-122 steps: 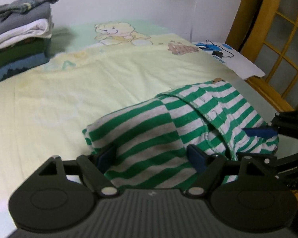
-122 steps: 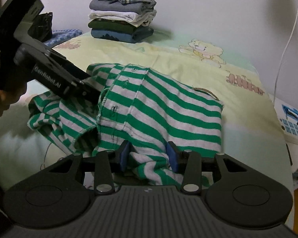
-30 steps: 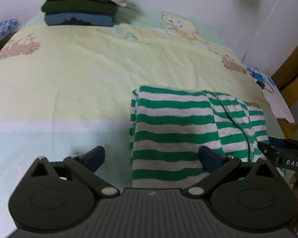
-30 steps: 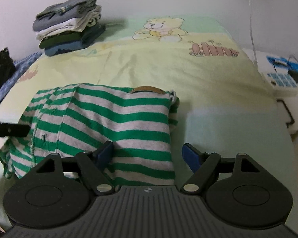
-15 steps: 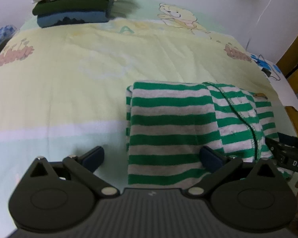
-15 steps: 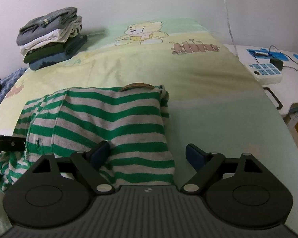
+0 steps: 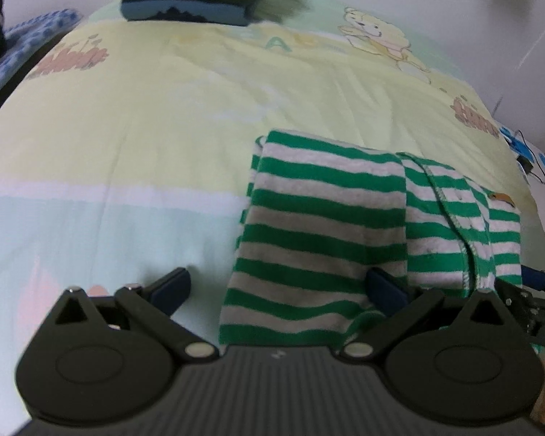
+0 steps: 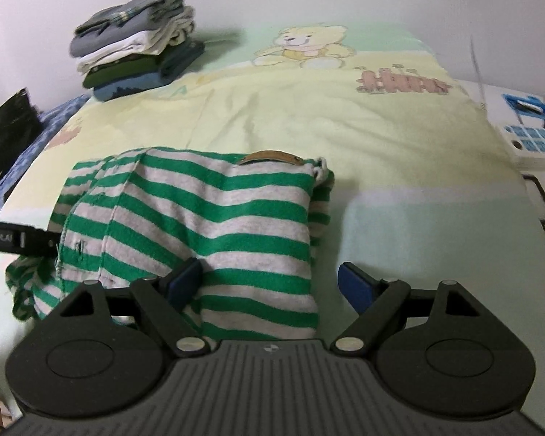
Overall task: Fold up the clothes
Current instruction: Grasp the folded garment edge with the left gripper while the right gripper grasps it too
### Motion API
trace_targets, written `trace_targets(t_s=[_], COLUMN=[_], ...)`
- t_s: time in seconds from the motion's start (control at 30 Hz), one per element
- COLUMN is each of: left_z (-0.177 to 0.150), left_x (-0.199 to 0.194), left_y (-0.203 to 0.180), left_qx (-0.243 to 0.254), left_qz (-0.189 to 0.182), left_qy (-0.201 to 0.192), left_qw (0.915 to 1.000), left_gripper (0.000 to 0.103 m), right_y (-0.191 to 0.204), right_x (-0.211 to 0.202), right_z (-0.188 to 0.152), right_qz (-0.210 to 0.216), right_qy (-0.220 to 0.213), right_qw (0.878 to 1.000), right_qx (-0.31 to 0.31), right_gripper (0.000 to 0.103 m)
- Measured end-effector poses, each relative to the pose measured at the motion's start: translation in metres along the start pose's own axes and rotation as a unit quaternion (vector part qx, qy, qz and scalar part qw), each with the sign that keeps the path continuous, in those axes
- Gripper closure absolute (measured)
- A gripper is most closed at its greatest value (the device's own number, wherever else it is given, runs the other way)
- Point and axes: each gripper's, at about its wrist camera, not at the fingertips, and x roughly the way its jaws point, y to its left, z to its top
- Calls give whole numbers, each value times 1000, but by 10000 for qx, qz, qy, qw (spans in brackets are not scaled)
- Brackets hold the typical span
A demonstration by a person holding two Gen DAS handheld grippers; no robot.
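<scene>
Since four seconds ago both sets of tongs have let go of the striped garment [image 7: 323,232], which has gone from a loose, half-lifted heap to a compact folded block lying flat on the bed [image 7: 134,152]; over the last second the left view has swung a little, bringing the stack of folded clothes [image 8: 134,51] closer to the top edge of its frame.

By my reading, the garment lies near the front edge of the bed because that is the working spot, well apart from the stack against the wall, where finished pieces seem to be collected. Its brown label [image 8: 270,157] sits on the far fold, and a ragged bit of striped cloth spills out at the left side in the right wrist view, so the fold looks close to done but not quite tidy.

Left tongs [image 7: 278,289]: spread wide, gripping nothing. One blue pad rests on the bare sheet, the other lies over the top of the garment near its edge; whether it presses on the cloth I cannot tell.

Right tongs [image 8: 272,285]: likewise spread wide and empty. The left pad lies over the striped fabric, the right pad over the pale green sheet, with the garment's near corner between them. Neither pair pinches the cloth.
</scene>
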Motion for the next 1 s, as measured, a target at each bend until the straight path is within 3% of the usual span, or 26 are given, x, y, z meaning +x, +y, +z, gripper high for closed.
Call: trace_targets(t_s=[0.47, 0.73, 1.0], left_z=[-2, -3, -3], left_x=[-2, 1, 1], left_y=[-10, 0, 0], left_qx=[87, 125, 285], left_qz=[267, -55, -293], left_qy=[-96, -116, -75], left_qw=[9996, 9998, 9991], left_gripper=[1, 1, 1], right_y=[-6, -1, -2], right_x=[-1, -2, -2], right_z=[-3, -4, -4], right_qz=[332, 450, 522], right_qy=[-96, -147, -124], right_qw=[9991, 9986, 9984], right_qx=[-249, -217, -200], right_gripper=[18, 33, 33])
